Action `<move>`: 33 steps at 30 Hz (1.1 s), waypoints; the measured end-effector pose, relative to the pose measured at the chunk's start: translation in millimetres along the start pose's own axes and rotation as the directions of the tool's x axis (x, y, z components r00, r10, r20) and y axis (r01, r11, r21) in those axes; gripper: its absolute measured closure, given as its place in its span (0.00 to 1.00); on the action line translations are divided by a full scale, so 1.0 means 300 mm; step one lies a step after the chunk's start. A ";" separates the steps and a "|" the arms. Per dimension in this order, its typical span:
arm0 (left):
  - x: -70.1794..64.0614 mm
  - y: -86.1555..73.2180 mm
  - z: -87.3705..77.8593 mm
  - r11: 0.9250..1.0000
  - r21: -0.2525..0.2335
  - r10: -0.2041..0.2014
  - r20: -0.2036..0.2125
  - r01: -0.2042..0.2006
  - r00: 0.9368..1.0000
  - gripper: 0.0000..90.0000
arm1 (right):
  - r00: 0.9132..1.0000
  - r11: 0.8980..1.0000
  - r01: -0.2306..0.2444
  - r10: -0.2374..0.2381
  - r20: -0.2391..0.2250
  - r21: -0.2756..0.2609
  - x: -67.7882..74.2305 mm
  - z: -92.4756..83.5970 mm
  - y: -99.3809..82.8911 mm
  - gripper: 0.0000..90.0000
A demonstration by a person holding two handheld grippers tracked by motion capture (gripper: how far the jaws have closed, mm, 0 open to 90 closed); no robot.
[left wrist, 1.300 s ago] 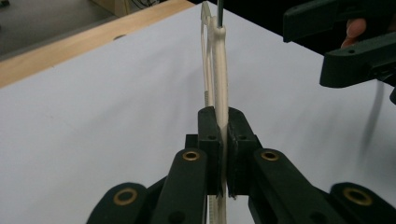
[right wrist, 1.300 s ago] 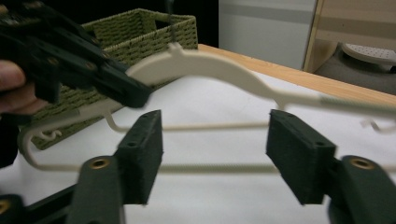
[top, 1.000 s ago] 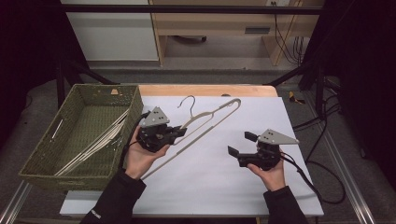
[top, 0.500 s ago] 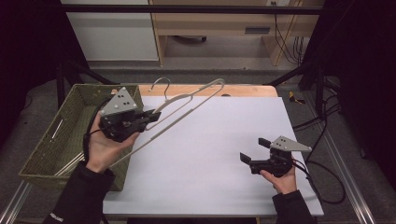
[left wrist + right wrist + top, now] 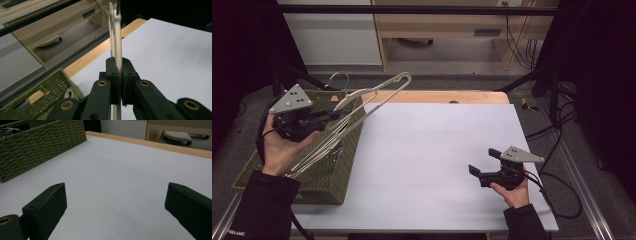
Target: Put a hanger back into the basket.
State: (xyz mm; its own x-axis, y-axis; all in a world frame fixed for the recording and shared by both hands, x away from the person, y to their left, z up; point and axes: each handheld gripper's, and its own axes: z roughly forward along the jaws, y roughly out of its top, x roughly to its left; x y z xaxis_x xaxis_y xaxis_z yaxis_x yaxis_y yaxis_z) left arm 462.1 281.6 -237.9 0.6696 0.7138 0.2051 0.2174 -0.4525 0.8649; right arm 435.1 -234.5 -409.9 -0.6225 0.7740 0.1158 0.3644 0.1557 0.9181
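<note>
Left tongs (image 5: 332, 116) pinching a white hanger (image 5: 377, 95), held above the green basket (image 5: 329, 185) at the desk's (image 5: 437, 150) left edge. Right tongs (image 5: 484, 165), spread and empty, rest low over the desk. Step: depositing the hanger. Next: probably lowering it among those inside, then releasing.

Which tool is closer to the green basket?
The left. The left tool hangs over the green basket, clamped on a white hanger. The right tool sits open, far across the white table, near its right edge.
</note>
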 end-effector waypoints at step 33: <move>0.279 -0.307 -0.057 0.996 0.073 -0.048 -0.143 0.059 0.989 0.96 | 1.000 1.000 0.003 -0.003 0.002 0.002 -0.017 -0.023 -0.008 0.04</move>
State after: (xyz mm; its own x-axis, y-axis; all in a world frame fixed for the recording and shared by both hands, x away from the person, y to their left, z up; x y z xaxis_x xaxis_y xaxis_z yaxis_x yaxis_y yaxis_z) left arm 486.1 392.1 -292.4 0.5499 0.8039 0.2265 0.3078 -0.4471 0.8398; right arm 432.5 -243.1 -410.1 -0.6225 0.7746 0.1121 0.3640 0.1597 0.9176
